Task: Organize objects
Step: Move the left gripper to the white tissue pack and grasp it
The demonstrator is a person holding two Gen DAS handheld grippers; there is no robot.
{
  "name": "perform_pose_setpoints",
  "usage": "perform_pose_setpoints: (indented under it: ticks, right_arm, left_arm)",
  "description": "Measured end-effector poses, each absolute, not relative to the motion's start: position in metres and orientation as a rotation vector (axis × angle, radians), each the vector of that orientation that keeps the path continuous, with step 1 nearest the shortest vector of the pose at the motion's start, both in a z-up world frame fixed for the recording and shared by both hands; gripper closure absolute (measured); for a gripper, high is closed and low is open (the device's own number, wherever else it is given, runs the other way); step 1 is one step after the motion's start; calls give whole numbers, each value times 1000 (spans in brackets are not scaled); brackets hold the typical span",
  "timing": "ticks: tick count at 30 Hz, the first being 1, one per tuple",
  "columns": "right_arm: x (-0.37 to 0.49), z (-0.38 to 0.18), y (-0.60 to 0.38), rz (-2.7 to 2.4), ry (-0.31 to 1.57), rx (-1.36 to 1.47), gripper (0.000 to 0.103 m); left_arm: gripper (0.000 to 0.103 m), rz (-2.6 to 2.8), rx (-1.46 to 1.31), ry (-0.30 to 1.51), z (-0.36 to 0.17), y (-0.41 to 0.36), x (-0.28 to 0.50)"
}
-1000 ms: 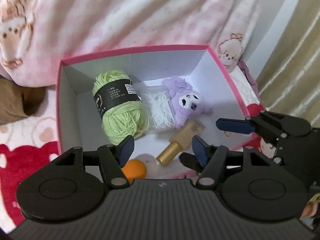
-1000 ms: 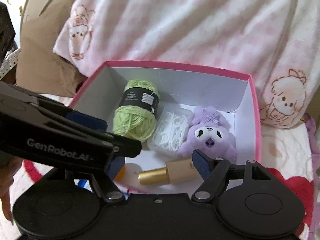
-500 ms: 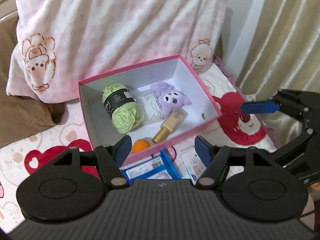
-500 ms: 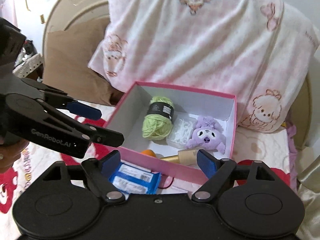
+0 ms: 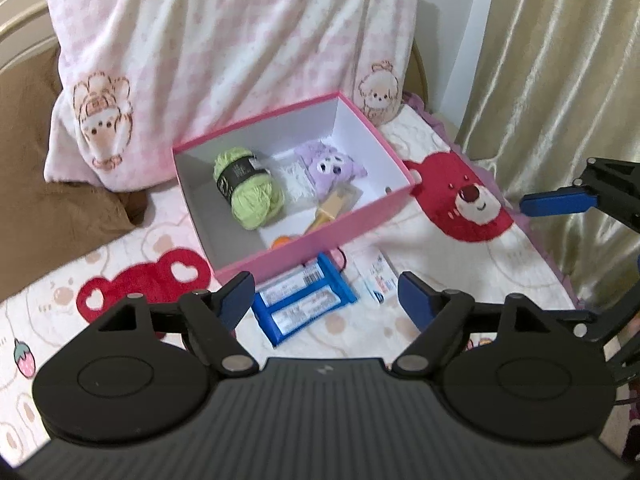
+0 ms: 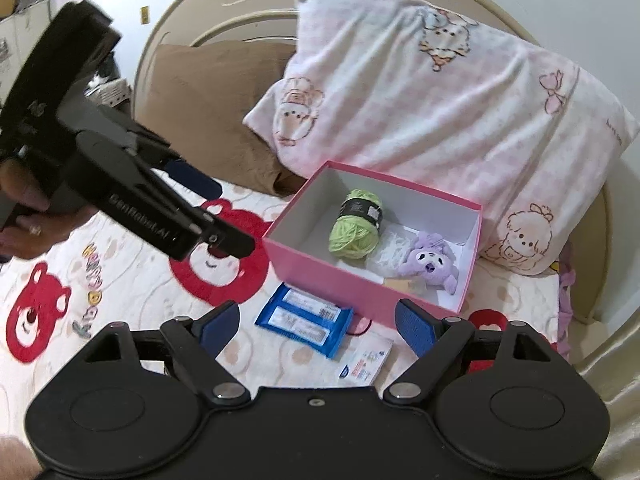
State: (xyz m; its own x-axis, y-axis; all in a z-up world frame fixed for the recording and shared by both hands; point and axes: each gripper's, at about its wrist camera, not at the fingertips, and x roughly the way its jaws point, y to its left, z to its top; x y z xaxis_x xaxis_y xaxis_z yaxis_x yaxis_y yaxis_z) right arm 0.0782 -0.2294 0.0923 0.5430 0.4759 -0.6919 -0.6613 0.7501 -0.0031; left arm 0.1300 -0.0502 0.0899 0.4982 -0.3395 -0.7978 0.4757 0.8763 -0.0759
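Fuzzy green yarn ball (image 5: 248, 188) sits in the rectangular pink cardboard box (image 5: 320, 240); both tools empty, the left tool (image 5: 326, 300) spreading, the right tool (image 6: 316, 322) apart.

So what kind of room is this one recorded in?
Most likely a bedroom: the pink box sits on a bed covered by a bear-print blanket, with a pink cartoon pillow against a curved beige headboard, and a curtain alongside.

- Left claw (image 5: 325, 300): jaws opening, nothing between the blue pads; it tilts steeply down.
- Right claw (image 6: 316, 320): jaws spread wide and empty, tilted down.
- From the right wrist view, a hand (image 6: 24, 224) grips the left claw's handle, a ring on one finger.
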Motion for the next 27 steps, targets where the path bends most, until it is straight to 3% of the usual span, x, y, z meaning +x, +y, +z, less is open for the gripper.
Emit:
perform_pose_setpoints:
  ticks: [11, 27]
  right_arm:
    - [48, 56, -239, 665, 660, -282, 15]
    - [76, -14, -243, 651, 731, -201, 15]
  left_arm:
    - [24, -507, 117, 986, 49, -49, 105]
    - [24, -497, 98, 1105, -22, -66, 130]
